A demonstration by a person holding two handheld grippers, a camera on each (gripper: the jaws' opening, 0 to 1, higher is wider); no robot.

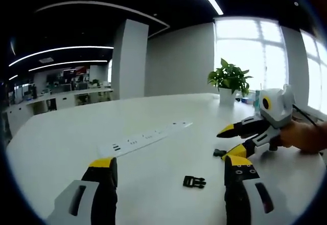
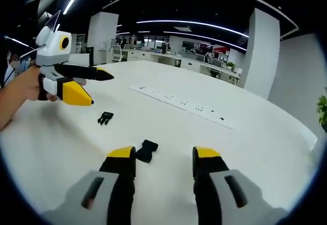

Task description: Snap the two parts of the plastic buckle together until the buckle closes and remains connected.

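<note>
Grippers (image 1: 168, 171) apart above buckle halves (image 1: 194, 182)

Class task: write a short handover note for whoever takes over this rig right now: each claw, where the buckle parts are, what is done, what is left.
Left claw: open, holding nothing, above the table.
Right claw: open, holding nothing.
Buckle half with prongs: flat on the table, just ahead of the left claw.
Second buckle half: on the table by the right claw's left jaw.
Done: nothing grasped; the halves lie apart.
Left: pick up one half per claw, line them up, snap them together.
</note>
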